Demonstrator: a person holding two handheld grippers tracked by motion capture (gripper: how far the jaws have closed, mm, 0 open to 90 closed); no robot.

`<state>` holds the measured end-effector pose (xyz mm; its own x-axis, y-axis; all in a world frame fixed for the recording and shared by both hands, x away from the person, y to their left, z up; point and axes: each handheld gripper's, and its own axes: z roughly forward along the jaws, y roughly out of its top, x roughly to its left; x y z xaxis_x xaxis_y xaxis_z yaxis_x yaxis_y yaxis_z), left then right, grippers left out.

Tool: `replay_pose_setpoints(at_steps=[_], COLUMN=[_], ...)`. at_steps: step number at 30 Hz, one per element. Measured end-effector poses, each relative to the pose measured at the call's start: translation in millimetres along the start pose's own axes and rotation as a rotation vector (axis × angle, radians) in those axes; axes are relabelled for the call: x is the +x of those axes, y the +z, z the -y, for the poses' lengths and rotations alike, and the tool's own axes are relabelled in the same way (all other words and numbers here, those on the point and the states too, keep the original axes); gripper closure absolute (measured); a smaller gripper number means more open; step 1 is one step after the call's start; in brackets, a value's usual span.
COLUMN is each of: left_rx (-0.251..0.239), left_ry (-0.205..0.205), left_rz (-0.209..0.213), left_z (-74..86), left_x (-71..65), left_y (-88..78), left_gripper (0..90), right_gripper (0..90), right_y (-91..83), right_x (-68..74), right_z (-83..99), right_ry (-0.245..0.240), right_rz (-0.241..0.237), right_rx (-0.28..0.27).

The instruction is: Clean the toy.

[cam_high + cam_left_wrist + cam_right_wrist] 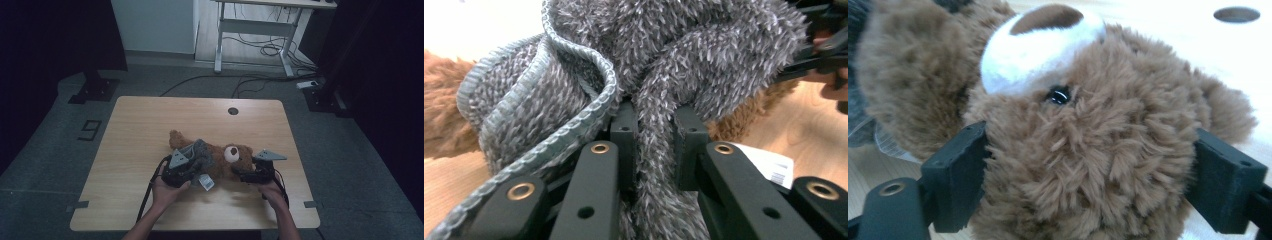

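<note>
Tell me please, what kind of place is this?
Probably a lab or recording room: a light wooden table on grey floor, a white-framed desk behind, loose black cables beneath it, dark curtains around.

A dark figure 9 [90, 129] is marked on the grey floor [45, 150] left of the desk [145, 115]. A white tag [769, 165] by the plush toy carries a barcode, its print too small to read.

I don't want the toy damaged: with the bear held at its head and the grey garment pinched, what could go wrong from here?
1. The left gripper pinches only a narrow fold of the grey garment, so it might slip free.
2. The right gripper squeezes the teddy bear by its head; opposing pulls could strain seams.
3. The paper tag beside the jaws may snag.
</note>
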<state>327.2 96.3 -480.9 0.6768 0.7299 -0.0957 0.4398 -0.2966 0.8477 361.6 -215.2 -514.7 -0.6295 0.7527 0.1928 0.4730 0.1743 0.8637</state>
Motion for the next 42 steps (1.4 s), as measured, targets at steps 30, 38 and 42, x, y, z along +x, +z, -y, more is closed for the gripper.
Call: replay_pose_setpoints(at_steps=[30, 38, 42], left_rx=[0.171, 0.194, 0.084], left_ry=[-0.053, -0.137, -0.103], left_rz=[-0.212, -0.206, -0.179], left_z=[15.2, 35.0, 13.8], left_x=[71.4, 90.0, 83.9], left_y=[8.5, 2.3, -20.1], left_gripper=[75.9, 75.5, 75.7], right_gripper=[36.9, 36.9, 36.8], right_y=[0.6, 0.4, 0.2], right_x=[0.8, -0.9, -2.2], right_z=[11.8, 13.6, 14.0], right_ry=[0.026, 0.037, 0.034], right_rz=[0.046, 0.036, 0.029], right_rx=[-0.023, -0.031, -0.034])
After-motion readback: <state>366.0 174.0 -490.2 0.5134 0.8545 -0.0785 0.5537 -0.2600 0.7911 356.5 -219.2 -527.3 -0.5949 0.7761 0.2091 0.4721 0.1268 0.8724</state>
